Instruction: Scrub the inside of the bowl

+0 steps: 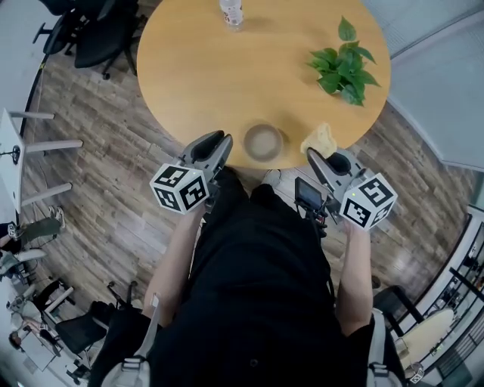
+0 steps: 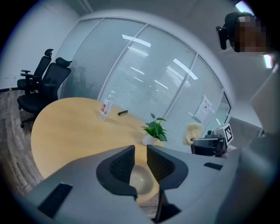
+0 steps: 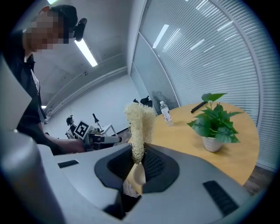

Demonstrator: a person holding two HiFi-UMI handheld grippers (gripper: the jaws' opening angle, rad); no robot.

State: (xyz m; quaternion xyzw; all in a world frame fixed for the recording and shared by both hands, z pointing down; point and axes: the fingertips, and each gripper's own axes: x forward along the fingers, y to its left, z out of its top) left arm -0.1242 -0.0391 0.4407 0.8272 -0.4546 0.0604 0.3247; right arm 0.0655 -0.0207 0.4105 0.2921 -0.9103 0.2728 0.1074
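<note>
A grey-beige bowl (image 1: 263, 141) stands empty near the front edge of the round wooden table (image 1: 189, 68). My left gripper (image 1: 221, 140) hangs just left of the bowl, its jaws open with nothing between them. In the left gripper view the bowl (image 2: 142, 179) shows through the gap, below the jaws and apart from them. My right gripper (image 1: 313, 156) is right of the bowl, shut on a pale fibrous loofah scrubber (image 1: 319, 140). The scrubber (image 3: 139, 120) sticks up out of the pinched jaws in the right gripper view.
A potted green plant (image 1: 344, 64) stands at the table's far right and a water bottle (image 1: 232, 11) at its far edge, with a black pen (image 2: 123, 112) near it. Office chairs (image 1: 91, 30) stand far left. The person's dark-clothed body fills the lower head view.
</note>
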